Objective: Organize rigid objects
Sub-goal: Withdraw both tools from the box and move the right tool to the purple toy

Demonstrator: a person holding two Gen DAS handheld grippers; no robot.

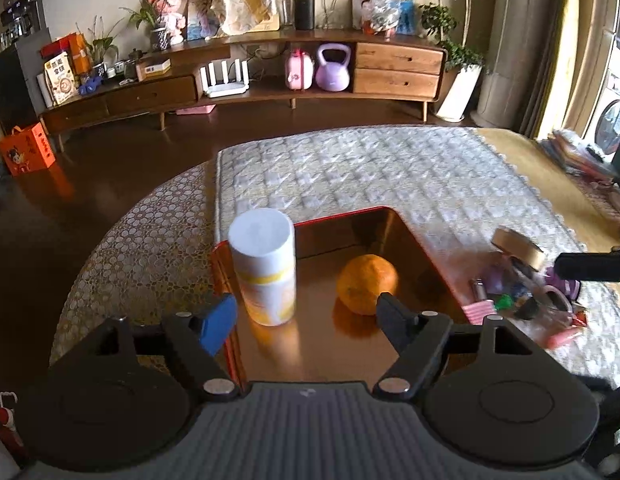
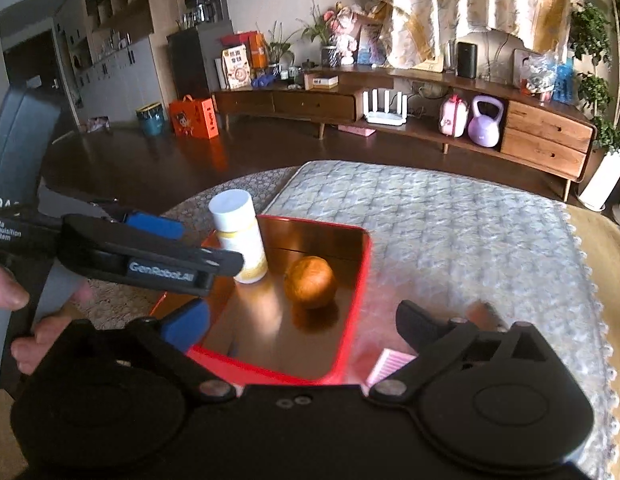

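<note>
A red tray (image 1: 409, 240) with a glossy copper-coloured floor sits on the round table (image 1: 150, 232), near its left edge as the left wrist view has it, overlapping the left border of the quilted white mat (image 1: 349, 168) that covers much of the tabletop. Inside the tray a white bottle (image 1: 264, 264) with a yellow band stands upright in the far left corner, and an orange (image 1: 365, 284) lies near the tray's middle, apart from the bottle. The left gripper (image 1: 306, 312) hovers over the tray's near edge with its jaws well apart and nothing between its pads; the blue-padded finger (image 1: 218, 324) is just beside the bottle's base without touching, and the black finger (image 1: 393, 316) stands in front of the orange. The right gripper (image 2: 294, 328) is spread wide and empty too, its blue pad (image 2: 186, 324) over the tray's near left corner and its black finger (image 2: 421, 324) over the mat. On the mat to the right of the tray lies a blurred heap of small items (image 1: 521, 292), among them a pink striped piece (image 2: 389, 364) by the tray's near right corner. In the right wrist view a person's hand (image 2: 34, 320) grips the left tool's handle. Beyond the table a long wooden sideboard (image 1: 393, 68) holds a lilac kettlebell (image 1: 333, 68).
</note>
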